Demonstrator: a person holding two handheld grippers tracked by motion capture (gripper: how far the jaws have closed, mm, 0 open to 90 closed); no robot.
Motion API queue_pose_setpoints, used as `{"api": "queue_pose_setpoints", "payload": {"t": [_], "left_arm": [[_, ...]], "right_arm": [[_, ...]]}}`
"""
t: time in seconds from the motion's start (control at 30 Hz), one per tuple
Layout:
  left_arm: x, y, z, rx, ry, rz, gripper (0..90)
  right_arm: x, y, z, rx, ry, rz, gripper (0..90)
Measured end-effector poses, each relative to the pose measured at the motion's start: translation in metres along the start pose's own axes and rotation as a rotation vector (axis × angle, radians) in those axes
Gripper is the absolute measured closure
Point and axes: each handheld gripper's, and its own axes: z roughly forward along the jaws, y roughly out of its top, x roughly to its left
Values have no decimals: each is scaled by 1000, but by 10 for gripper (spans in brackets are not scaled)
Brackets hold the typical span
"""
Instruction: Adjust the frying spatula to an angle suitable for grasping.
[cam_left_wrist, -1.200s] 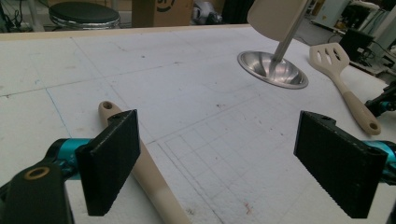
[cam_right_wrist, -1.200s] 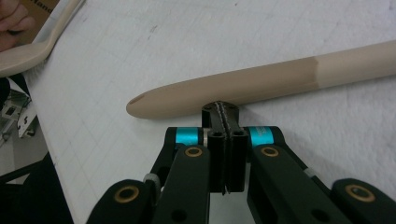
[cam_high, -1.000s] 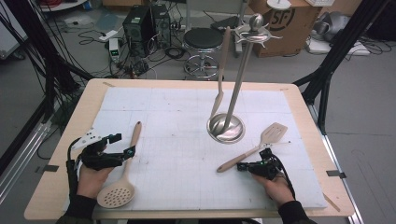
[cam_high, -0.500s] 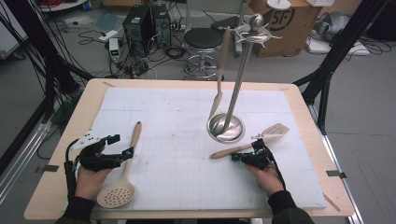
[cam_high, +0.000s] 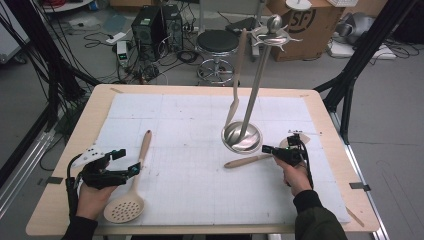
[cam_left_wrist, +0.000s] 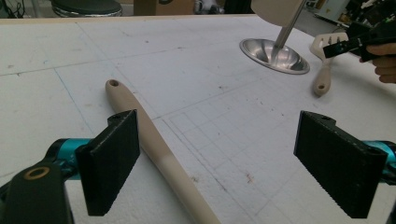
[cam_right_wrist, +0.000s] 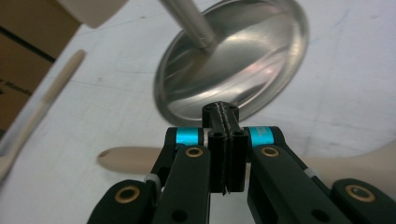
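The right tool (cam_high: 270, 149) has its jaws pressed together. The spatula (cam_high: 248, 161) lies across under it, and the right gripper view shows the handle passing behind the shut jaws. I cannot tell if the jaws pinch the handle or just sit over it.

The spatula handle points left across the counter (cam_high: 200, 95), and its flat end is by the right hand (cam_high: 295, 172). It sits just in front of the round metal base of the stand (cam_high: 242, 136). The right hand is much nearer to it than the left.

The left tool (cam_high: 122, 161) is spread wide and holds nothing. The spoon with holes (cam_high: 135, 185) lies beside it, with its long handle (cam_left_wrist: 154, 149) running between the open jaws, close to the left jaw. The handle points away from the person.

A spoon (cam_high: 237, 75) hangs on the stand.
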Motion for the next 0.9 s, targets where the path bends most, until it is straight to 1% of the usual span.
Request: {"api": "queue_pose_setpoints", "payload": {"t": [0.03, 0.1, 0.2, 0.23, 0.27, 0.3, 0.33, 0.4, 0.43, 0.53, 0.57, 0.6, 0.63, 0.67, 0.73, 0.77, 0.87, 0.9], "left_arm": [[0, 0, -1, -1, 2, -2, 151], [1, -1, -3, -4, 5, -5, 151], [4, -2, -5, -9, 8, -14, 151], [4, -2, -5, -8, 9, -16, 151], [4, -3, -6, -9, 10, -16, 151], [4, -3, -6, -8, 10, -17, 151], [4, -3, -6, -8, 10, -15, 151], [4, -2, -6, -8, 9, -12, 151], [3, -2, -6, -8, 8, -12, 151], [2, -2, -5, -9, 5, -10, 151], [1, -1, -5, -6, 5, -5, 151], [0, -1, -5, -7, 3, -3, 152], [0, -1, -5, -8, 2, -2, 152], [0, 0, -5, -8, 3, 0, 152], [-1, 0, -4, -9, 2, 1, 152], [-2, 0, -4, -8, 0, 2, 152], [-2, 0, -4, -6, 1, 3, 152], [-2, 0, -5, -8, 0, 1, 152]], "right_arm": [[-1, 1, 2, 4, -19, -4, 900], [-4, 1, 6, 22, -40, -1, 900], [-8, 1, 11, 38, -90, -1, 900], [-9, 1, 12, 32, -108, -5, 900], [-10, 1, 13, 27, -139, -10, 900], [-11, 1, 12, 22, -165, -5, 900], [-12, 1, 11, 13, -171, 9, 900], [-12, 1, 10, 13, -195, -9, 900], [-11, 0, 8, 18, -202, -7, 900], [-8, -2, 4, 38, -218, -21, 900], [-7, -3, 2, 36, -218, -27, 900], [-7, -4, 1, 31, -212, -24, 900], [-8, -5, -3, 35, -197, 0, 900], [-8, -6, -5, 35, -193, 10, 900], [-6, -8, -7, 45, -209, 0, 900], [-5, -9, -8, 46, -220, -16, 900], [-2, -10, -10, 63, -236, -13, 900], [-1, -11, -12, 65, -239, -4, 900]]}}
